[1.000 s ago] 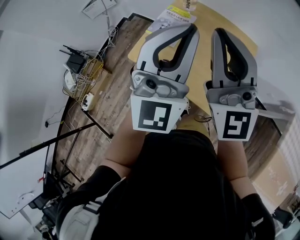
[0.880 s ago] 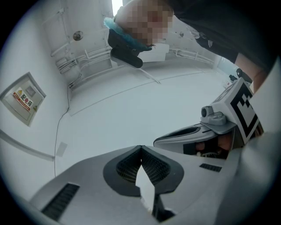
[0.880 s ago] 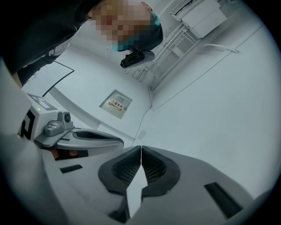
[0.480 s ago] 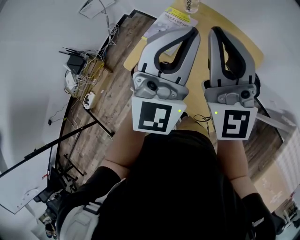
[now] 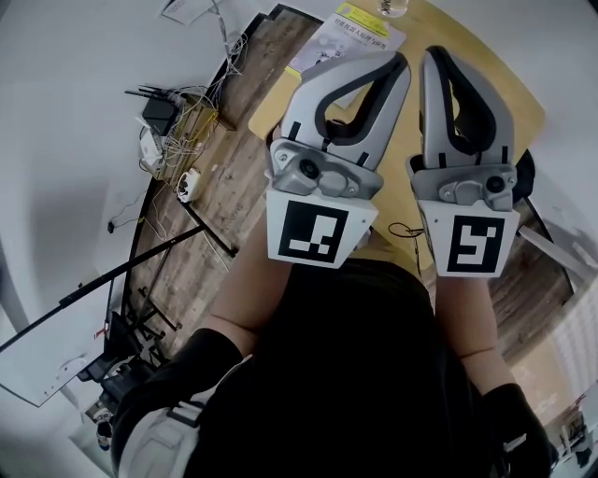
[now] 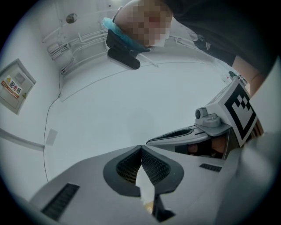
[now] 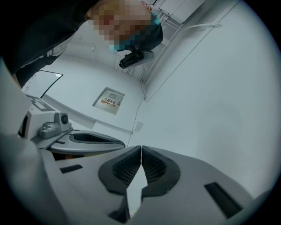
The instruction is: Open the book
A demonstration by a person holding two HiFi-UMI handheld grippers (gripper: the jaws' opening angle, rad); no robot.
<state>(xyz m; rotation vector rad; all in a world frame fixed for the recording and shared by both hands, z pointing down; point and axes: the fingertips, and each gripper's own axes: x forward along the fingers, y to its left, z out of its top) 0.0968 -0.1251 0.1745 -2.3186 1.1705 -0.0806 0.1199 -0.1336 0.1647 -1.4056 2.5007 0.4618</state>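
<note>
The book (image 5: 353,28), white-covered with a yellow label, lies at the far end of the light wooden table (image 5: 509,98). My left gripper covers its near part in the head view. Both grippers are held up close under the head camera, side by side, well short of the book. My left gripper (image 5: 400,62) is shut, its ribbed pads (image 6: 151,165) meeting with nothing between them. My right gripper (image 5: 435,56) is likewise shut and empty, pads (image 7: 151,165) together. Each gripper view looks up at white walls and ceiling, with the other gripper beside it.
A clear glass (image 5: 393,6) stands beyond the book. On the wooden floor to the left lie a router with tangled cables (image 5: 166,119) and a black stand pole (image 5: 121,273). A wall panel with a label (image 7: 108,100) shows in the right gripper view.
Both grippers stay shut and side by side. The table, book and floor clutter have slid towards the top of the head view, and the grippers sit slightly lower against them.
</note>
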